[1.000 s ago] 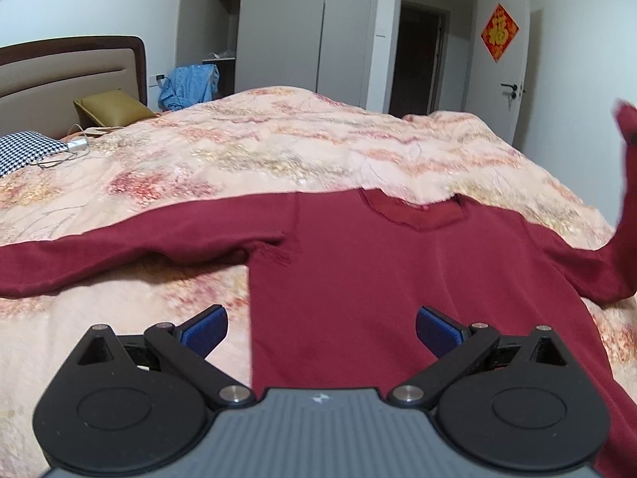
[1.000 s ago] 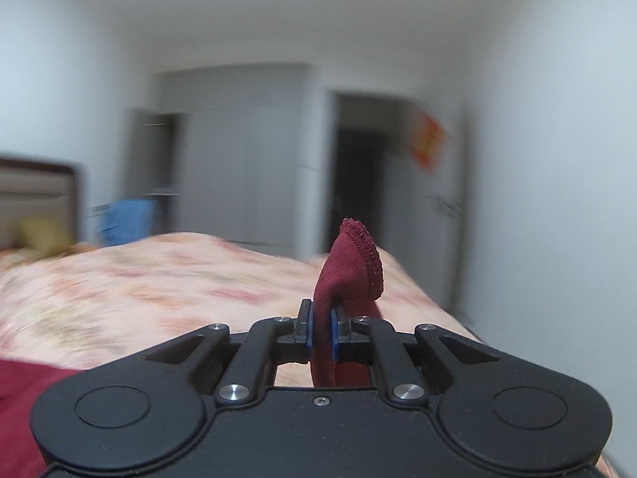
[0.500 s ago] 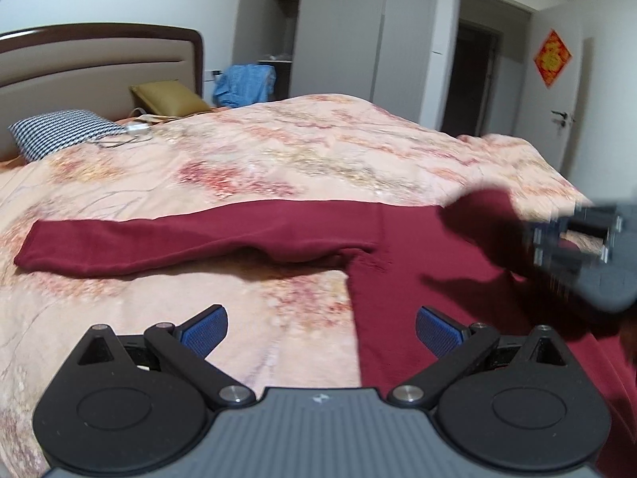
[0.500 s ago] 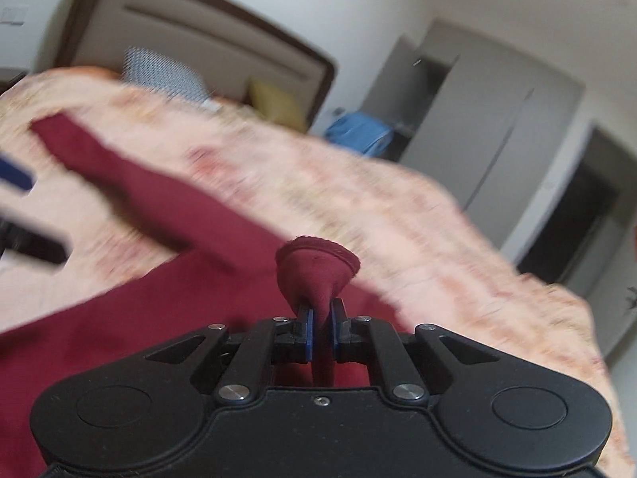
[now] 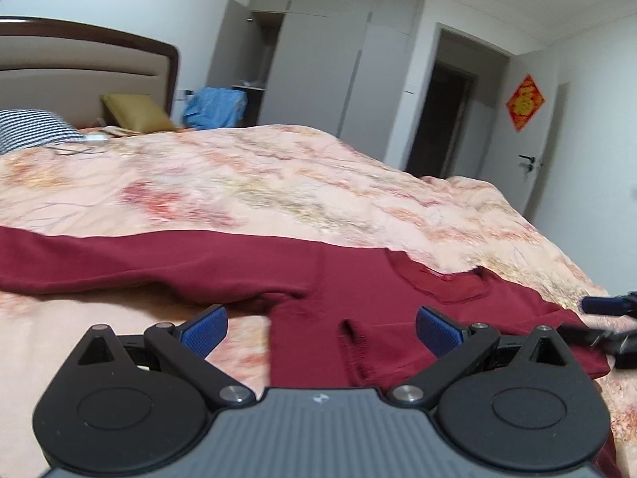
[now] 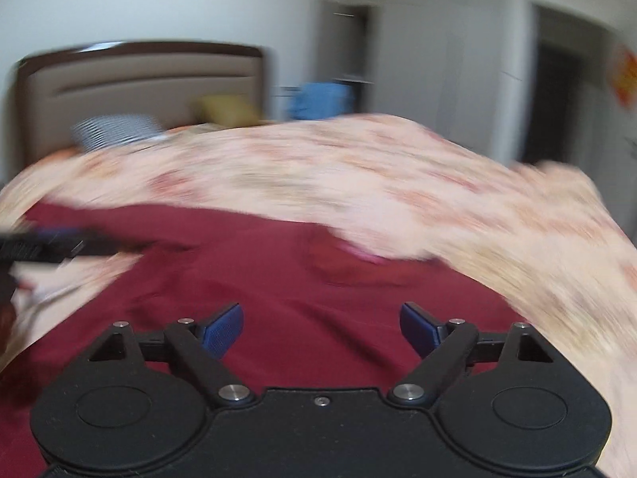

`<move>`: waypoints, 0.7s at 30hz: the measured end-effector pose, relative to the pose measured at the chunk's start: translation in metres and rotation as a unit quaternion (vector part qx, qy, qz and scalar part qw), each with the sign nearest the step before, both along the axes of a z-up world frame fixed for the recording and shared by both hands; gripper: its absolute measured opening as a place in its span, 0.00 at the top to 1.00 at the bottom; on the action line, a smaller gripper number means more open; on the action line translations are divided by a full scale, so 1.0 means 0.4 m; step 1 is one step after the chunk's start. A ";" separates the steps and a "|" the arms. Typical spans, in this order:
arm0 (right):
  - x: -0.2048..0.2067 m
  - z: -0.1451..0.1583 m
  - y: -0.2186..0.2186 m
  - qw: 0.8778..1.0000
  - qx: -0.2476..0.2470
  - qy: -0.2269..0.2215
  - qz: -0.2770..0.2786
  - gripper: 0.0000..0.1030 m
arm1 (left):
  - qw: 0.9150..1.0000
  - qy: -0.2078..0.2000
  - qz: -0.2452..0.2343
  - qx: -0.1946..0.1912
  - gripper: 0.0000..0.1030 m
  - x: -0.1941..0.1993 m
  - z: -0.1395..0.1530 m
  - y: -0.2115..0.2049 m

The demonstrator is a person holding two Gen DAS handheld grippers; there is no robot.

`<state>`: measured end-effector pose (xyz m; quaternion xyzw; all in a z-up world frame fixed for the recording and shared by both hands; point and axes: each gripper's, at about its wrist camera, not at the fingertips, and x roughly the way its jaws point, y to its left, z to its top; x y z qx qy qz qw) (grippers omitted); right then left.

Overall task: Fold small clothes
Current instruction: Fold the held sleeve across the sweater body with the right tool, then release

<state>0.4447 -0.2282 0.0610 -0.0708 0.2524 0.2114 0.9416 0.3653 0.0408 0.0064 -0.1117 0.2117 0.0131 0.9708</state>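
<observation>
A dark red sweater [image 5: 350, 290] is laid flat on the bed's floral quilt [image 5: 258, 191], neckline [image 5: 442, 279] toward the far side, and one long sleeve [image 5: 139, 259] is stretched out to the left across the quilt. The other sleeve is seen folded in over the body, its cuff [image 5: 354, 342] lying on the red fabric just ahead of the left gripper [image 5: 320, 326]. That gripper is held low over the sweater's left edge with its blue fingers [image 5: 205, 328] spread wide, nothing pinched between them. The right gripper [image 6: 320, 326] is pointed down over the sweater's body, and its fingers [image 6: 221, 328] have just been opening, so they're now wide apart with only flat fabric seen past them, nothing gripped. Part of the right gripper is caught, blurred, at the right edge of the left wrist view [image 5: 609, 318], and the left one is smeared along the left edge of the right wrist view [image 6: 47, 245]. Further back, a checked pillow [image 5: 32, 131], a mustard cushion [image 5: 135, 117] and the padded headboard [image 5: 79, 75] can be made out, plus something blue [image 5: 215, 107] by the wardrobe [image 5: 330, 75]. The right view is pretty motion-blurred, so fine detail isn't readable there.
</observation>
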 end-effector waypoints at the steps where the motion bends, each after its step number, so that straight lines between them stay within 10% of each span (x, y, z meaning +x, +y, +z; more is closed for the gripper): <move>1: 0.024 -0.003 -0.049 0.999 0.013 0.011 -0.037 0.16 | 1.000 0.004 -0.003 0.010 0.00 0.018 -0.014 -0.019; 6: 0.151 -0.066 -0.278 0.968 0.108 0.084 -0.208 0.33 | 0.998 0.036 -0.002 0.045 0.00 0.083 -0.077 -0.071; 11: 0.219 -0.141 -0.384 0.943 0.219 0.145 -0.205 0.41 | 0.997 0.076 0.004 0.031 0.00 0.108 -0.128 -0.059; 13: 0.245 -0.164 -0.383 0.935 0.246 0.171 -0.190 0.77 | 0.996 0.086 0.007 0.019 0.00 0.116 -0.141 -0.050; 21: 0.204 -0.071 -0.295 0.986 0.008 0.034 -0.163 0.89 | 0.992 0.099 -0.007 0.079 0.00 0.133 -0.129 -0.098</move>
